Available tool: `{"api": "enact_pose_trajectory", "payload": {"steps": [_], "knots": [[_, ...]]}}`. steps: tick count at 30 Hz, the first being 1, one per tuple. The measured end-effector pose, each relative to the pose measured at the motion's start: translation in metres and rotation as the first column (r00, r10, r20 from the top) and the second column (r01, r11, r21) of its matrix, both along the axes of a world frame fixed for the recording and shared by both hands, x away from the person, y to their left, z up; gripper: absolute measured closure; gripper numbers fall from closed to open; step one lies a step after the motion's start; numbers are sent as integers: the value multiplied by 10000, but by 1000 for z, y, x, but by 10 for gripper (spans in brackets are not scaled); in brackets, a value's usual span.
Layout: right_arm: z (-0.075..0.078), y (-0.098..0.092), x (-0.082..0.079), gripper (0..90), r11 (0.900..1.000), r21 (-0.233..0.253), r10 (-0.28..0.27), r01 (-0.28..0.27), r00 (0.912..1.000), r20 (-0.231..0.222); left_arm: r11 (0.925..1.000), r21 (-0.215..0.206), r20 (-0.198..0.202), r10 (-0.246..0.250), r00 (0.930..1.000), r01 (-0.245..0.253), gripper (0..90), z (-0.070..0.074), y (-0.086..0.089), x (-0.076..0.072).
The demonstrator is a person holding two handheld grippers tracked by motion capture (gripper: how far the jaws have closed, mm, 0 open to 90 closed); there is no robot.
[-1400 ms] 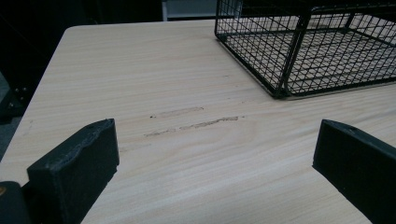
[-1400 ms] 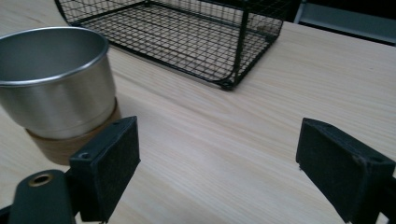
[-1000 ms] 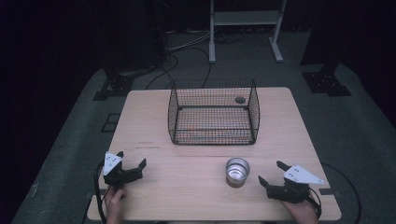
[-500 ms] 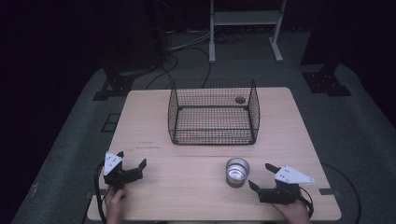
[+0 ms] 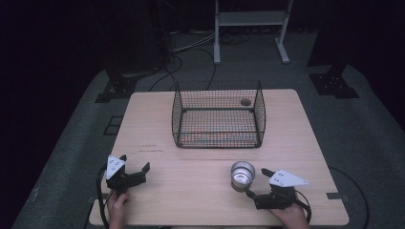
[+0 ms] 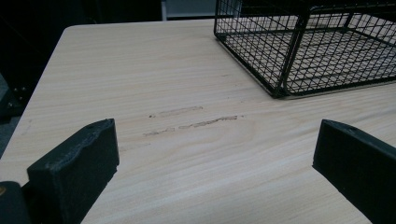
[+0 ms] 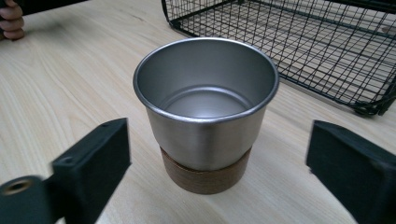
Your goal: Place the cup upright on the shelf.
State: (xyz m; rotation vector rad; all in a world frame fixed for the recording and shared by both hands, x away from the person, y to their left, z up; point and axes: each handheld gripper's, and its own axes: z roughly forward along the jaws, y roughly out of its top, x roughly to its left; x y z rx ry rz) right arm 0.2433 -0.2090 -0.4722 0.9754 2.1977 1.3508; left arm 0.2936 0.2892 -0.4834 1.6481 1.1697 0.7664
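One empty steel cup [image 7: 205,105], upright.

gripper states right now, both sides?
Left gripper: open, holding nothing, over bare table.
Right gripper: open, jaws either side of the steel cup, not touching it.

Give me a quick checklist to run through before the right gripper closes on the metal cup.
1. Right gripper jaws open wider than the cup: ok.
2. Metal cup upright on its brown base, lined up between the jaws: ok.
3. Cup empty, nothing to spill: ok.
4. Jaws far enough forward to grip the cup's wall: not ok, in the right gripper view the cup sits just ahead of them.
5. Wire basket apart from the cup, clear of the approach: ok.
6. Left gripper open over bare table, away from the cup: ok.
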Motion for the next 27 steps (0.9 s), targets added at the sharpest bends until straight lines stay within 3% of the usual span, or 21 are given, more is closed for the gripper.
{"api": "enact_pose_trajectory", "payload": {"steps": [27], "knots": [[-8,30,21,43,9989,-457,-79,71,9998,-176,10000,-10,6,1,10000,-1,0,0,0,0]]}}
